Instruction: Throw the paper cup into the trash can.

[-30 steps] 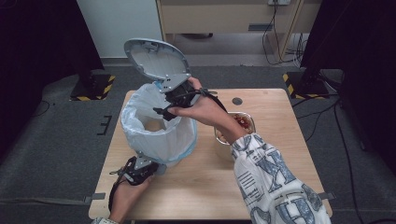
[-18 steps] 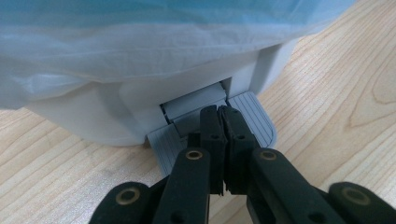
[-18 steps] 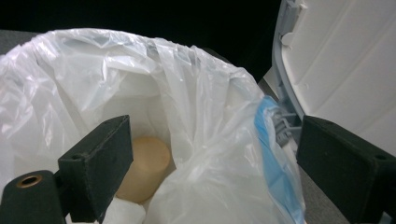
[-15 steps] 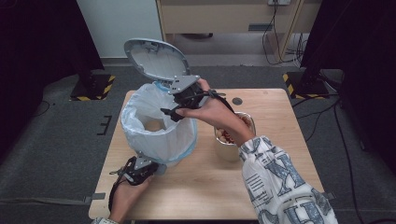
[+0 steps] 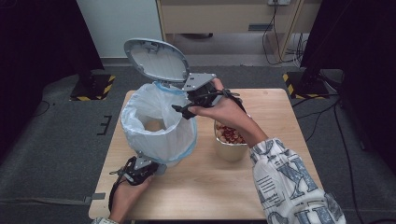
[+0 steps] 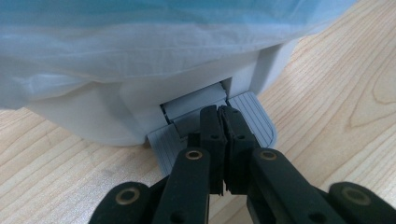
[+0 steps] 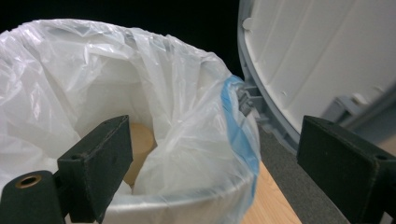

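Note:
A white pedal bin (image 5: 161, 140) lined with a white bag with a blue edge (image 7: 236, 126) stands on the table's left half, its grey lid (image 5: 156, 60) raised. A tan round object (image 5: 153, 125) lies at the bottom of the bag. My left gripper (image 6: 219, 112) is shut, and its closed tips rest on the grey pedal (image 6: 254, 119) at the bin's foot. In the high view the left gripper (image 5: 152, 168) lies low at the bin's near side. My right gripper (image 5: 181, 112) hovers open at the bin's right rim, nothing between its jaws. Through the right gripper (image 7: 219, 140) I see the bag, the tan object (image 7: 140, 140) and the lid (image 7: 317, 60).
A paper bowl (image 5: 231, 149) holding red pieces stands just right of the bin, under my right forearm. The wooden table (image 5: 280, 121) has bare room at the right and the front. Grey floor and dark stands surround it.
My right gripper has drifted rightward from above the bin's opening to its right rim. The left gripper has stayed on the pedal and the lid remains up.

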Tool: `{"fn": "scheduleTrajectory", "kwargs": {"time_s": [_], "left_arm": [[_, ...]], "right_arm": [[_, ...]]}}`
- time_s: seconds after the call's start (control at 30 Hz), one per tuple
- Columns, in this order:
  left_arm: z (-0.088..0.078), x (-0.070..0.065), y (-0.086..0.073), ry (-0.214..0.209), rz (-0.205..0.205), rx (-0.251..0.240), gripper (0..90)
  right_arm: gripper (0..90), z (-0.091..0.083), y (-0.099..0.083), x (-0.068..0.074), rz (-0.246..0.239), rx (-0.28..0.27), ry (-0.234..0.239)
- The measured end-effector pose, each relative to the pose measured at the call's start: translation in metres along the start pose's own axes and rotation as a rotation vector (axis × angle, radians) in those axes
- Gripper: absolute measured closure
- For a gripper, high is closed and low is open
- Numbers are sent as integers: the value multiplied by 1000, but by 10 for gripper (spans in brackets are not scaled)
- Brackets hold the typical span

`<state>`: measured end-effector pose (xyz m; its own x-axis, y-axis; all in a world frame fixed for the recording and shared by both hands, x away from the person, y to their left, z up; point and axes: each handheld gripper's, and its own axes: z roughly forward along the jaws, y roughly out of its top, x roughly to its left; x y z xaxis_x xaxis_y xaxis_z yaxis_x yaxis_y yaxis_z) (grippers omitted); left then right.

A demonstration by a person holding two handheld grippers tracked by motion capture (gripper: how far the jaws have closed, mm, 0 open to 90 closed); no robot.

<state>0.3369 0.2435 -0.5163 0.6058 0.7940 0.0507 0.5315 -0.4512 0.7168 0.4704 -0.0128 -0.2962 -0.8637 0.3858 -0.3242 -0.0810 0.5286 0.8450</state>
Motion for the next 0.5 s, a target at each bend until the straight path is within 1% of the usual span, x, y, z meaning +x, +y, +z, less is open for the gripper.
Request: {"fn": "scheduleTrajectory", "kwargs": {"time_s": [0.17, 0.2, 0.5], "left_arm": [[0, 0, 0, 0, -1, 0, 875], [0, 0, 0, 1, 2, 2, 875], [0, 0, 0, 1, 1, 1, 874]], "right_arm": [[110, -7, -3, -4, 2, 1, -14], [110, -10, -5, -6, 9, -1, -21], [112, -22, -14, -12, 17, 1, -40]]}}
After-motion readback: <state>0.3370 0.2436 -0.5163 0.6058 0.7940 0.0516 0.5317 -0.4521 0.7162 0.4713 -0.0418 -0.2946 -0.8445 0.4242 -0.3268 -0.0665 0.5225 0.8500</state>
